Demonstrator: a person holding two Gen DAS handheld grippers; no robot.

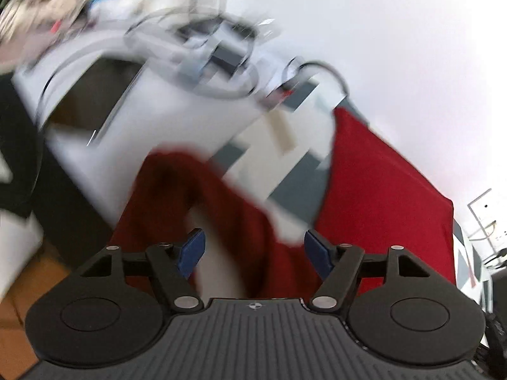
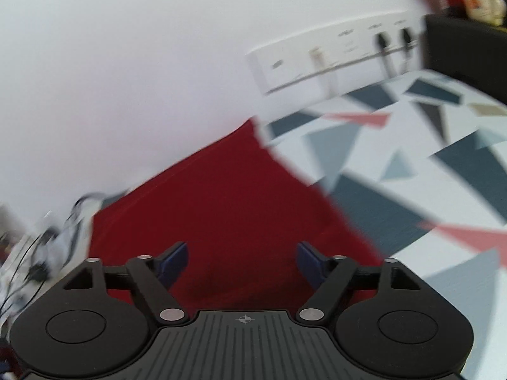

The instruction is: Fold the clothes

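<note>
Left wrist view is showing the left gripper (image 1: 252,255) gaping empty over the red cloth (image 1: 374,196) on the patterned table (image 2: 412,158); the right gripper (image 2: 242,262) is likewise gaping empty. Loose folds risk slumping.

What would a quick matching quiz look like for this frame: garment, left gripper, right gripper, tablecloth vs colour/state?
Column 1:
1. garment
2. left gripper
3. tablecloth
4. gripper pads

Column 2:
A. geometric triangle pattern
B. blue
C. red
D. open, nothing gripped

Pairs: 1-C, 2-D, 3-A, 4-B. The right gripper is open too.
</note>
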